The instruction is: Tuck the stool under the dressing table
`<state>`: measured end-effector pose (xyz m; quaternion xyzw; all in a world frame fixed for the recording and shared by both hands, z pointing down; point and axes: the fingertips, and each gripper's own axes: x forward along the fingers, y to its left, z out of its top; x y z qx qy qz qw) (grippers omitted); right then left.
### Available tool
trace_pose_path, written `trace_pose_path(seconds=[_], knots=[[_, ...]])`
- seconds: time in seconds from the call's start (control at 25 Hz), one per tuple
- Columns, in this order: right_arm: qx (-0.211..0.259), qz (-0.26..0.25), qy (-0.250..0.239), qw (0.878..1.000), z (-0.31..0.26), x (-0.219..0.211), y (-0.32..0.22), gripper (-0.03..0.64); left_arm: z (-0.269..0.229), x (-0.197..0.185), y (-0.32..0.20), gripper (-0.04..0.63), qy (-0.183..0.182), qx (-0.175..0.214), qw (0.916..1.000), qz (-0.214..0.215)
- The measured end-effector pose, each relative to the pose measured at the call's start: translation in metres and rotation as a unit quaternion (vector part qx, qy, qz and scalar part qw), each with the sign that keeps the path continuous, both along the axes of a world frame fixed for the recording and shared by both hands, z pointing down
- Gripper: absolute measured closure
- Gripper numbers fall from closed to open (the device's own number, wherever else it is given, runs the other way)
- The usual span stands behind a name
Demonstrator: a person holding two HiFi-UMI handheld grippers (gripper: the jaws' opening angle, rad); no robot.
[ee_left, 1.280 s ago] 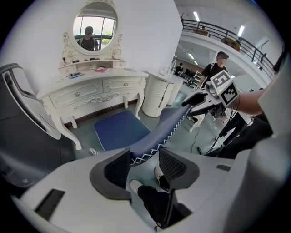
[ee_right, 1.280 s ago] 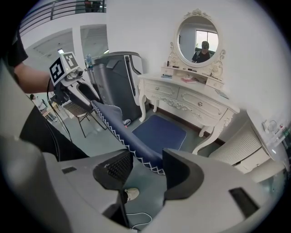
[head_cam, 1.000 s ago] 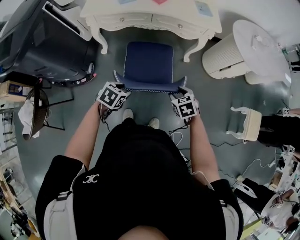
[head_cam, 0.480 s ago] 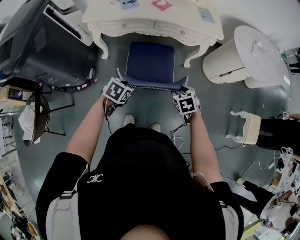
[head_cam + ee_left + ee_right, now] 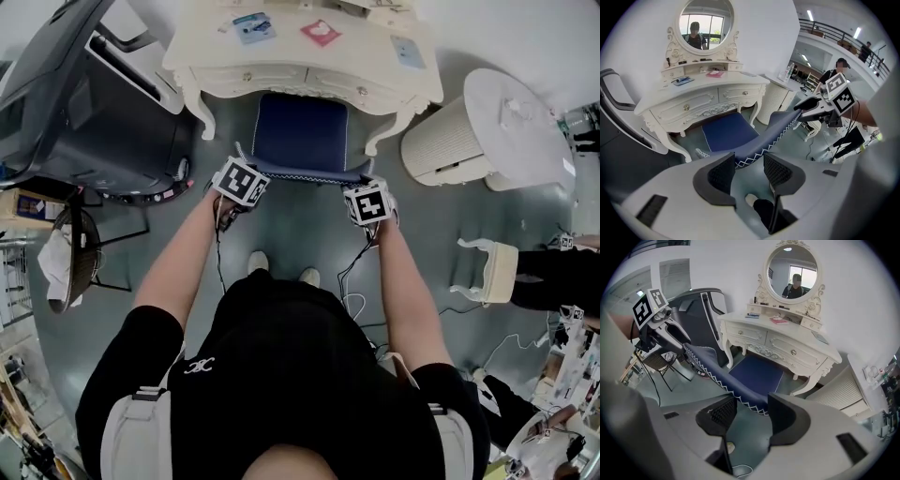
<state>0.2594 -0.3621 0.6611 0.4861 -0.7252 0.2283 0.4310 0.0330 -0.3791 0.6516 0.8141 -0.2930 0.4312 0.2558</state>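
Note:
The stool has a blue padded seat (image 5: 300, 131) and a low blue backrest with white zigzag stitching (image 5: 780, 124). Its front part lies beneath the white dressing table (image 5: 375, 67). My left gripper (image 5: 242, 174) is shut on the backrest's left end, and my right gripper (image 5: 365, 184) on its right end. In the left gripper view the backrest edge runs between the jaws of the left gripper (image 5: 749, 164), with the right gripper (image 5: 801, 107) at the far end. In the right gripper view the right gripper (image 5: 752, 411) pinches the stitched edge (image 5: 717, 369), and the left gripper (image 5: 682, 341) holds the other end.
A black office chair (image 5: 94, 84) stands left of the table. A white ribbed round cabinet (image 5: 459, 117) stands to its right. A second small white stool (image 5: 492, 248) and cables (image 5: 354, 302) are on the floor at right. A cloth-draped black side chair (image 5: 70, 234) stands at left.
Both grippers have moved forward with the stool. Its seat has slid toward the dressing table, and the front now lies under the table's edge.

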Motion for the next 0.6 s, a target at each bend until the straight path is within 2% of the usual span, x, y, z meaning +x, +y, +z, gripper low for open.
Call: trace_pose_path(seconds=[0.6], knots=[[0.001,0.024,0.012,1.000,-0.001,0.016,-0.090,0.408,0.000,0.013,-0.089,0.407,-0.010,0.010,0.9997,-0.018]])
